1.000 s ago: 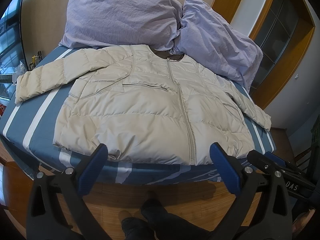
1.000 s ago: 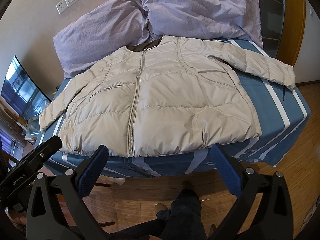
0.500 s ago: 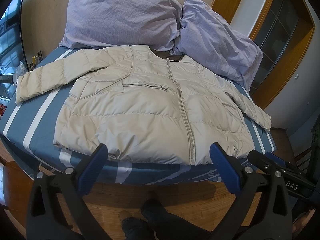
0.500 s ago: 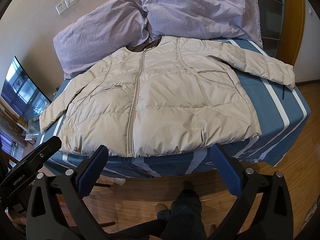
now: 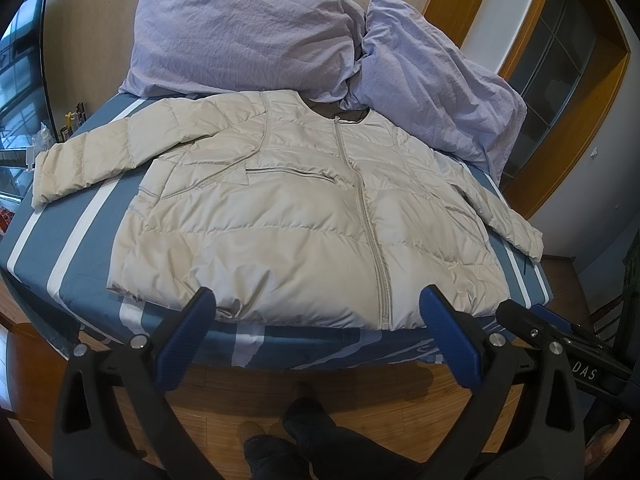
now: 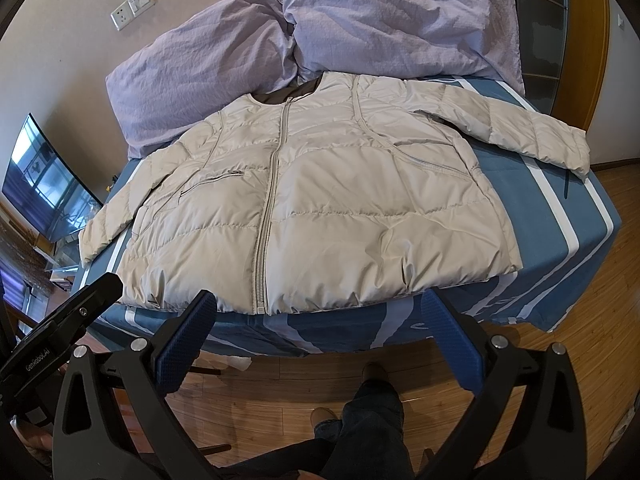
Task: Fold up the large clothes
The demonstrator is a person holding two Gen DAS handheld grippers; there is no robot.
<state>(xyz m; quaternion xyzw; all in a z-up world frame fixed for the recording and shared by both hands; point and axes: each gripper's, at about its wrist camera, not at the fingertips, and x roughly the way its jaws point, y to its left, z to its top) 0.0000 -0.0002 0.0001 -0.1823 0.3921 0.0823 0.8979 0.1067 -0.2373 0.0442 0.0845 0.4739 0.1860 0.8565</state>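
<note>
Left gripper (image 5: 318,304): jaws spread wide, empty, hovering off bed's foot edge, short of hem. Beige puffer jacket (image 5: 304,216) flat on blue striped bedsheet (image 5: 72,240), zipped, front up, collar toward lilac pillows (image 5: 248,36), hem nearest fingers; long axis runs away from grippers. Left sleeve (image 5: 88,160) splayed out, nearer left gripper; right sleeve (image 6: 520,128) nearer right gripper (image 6: 318,304), likewise spread, empty. Jacket's back, collar lining mostly hidden.
</note>
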